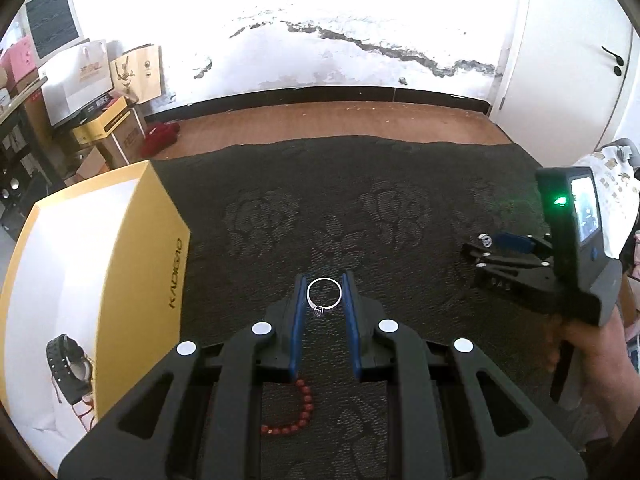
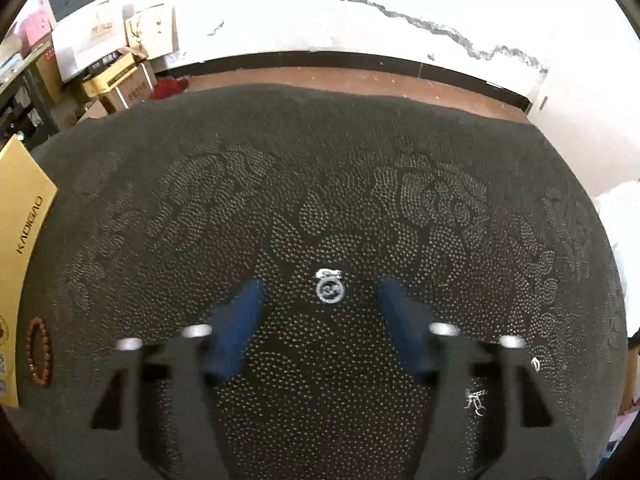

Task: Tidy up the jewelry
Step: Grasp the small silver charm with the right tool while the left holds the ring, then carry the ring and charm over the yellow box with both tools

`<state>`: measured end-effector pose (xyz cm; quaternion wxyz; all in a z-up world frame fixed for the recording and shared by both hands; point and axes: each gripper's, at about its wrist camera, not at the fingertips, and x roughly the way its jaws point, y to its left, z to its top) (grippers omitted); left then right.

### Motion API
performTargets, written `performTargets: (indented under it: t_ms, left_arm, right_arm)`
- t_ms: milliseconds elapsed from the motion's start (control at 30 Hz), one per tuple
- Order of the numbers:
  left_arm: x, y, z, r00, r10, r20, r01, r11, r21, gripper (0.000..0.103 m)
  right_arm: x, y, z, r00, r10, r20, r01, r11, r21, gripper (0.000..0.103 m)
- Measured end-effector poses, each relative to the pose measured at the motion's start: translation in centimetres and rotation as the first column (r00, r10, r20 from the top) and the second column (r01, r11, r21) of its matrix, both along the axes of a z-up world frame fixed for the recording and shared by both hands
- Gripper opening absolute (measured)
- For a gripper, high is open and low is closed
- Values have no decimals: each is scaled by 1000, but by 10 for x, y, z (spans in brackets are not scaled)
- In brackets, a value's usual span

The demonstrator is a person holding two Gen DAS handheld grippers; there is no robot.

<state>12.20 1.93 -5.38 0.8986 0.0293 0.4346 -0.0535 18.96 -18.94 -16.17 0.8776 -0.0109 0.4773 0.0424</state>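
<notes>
From my right wrist cam I'm looking down at the dark patterned cloth covering the tabletop. My right tongs are blurry, the blue pads apart with a small silver ring lying on the cloth between them — neither pad touches it. Off to the left there's a yellow box with KADIGAO printed on its side, and a red bead bracelet lies just beside it. A tiny silver piece sits on the cloth to the right of the tongs — too small to tell what it is. Cardboard boxes pile up on the floor at the back left.
</notes>
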Motion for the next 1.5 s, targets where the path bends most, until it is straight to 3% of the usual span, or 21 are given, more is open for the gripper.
performTargets:
  t_ms: [33, 67, 100, 433, 833, 1133, 1500]
  left_arm:
    - [1, 1, 0, 1000, 2, -2, -2, 1000, -2, 18]
    - [1, 3, 0, 1000, 4, -2, -4, 1000, -2, 18]
    - [1, 4, 1, 1000, 6, 0, -6, 1000, -1, 18]
    - [-1, 5, 6, 1000, 8, 11, -8, 1000, 3, 18]
    - [-3, 11, 20, 999, 36, 32, -37, 999, 23, 18]
    - [-15, 65, 50, 993, 116, 35, -115, 993, -26, 18]
    - [-49, 170, 81, 962, 264, 75, -261, 964, -42, 18]
  right_arm:
    - [-1, 2, 0, 1000, 13, 2, -13, 1000, 1, 36]
    - [-1, 5, 1, 1000, 29, 7, -29, 1000, 4, 10]
    - [-2, 8, 2, 999, 34, 14, -34, 999, -11, 4]
    - [-13, 14, 4, 999, 51, 19, -50, 998, -25, 2]
    - [-39, 35, 50, 992, 103, 78, -103, 995, -2, 2]
    - [-61, 99, 108, 969, 205, 138, -212, 976, 41, 2]
    - [-98, 223, 185, 892, 378, 249, -409, 909, 82, 2]
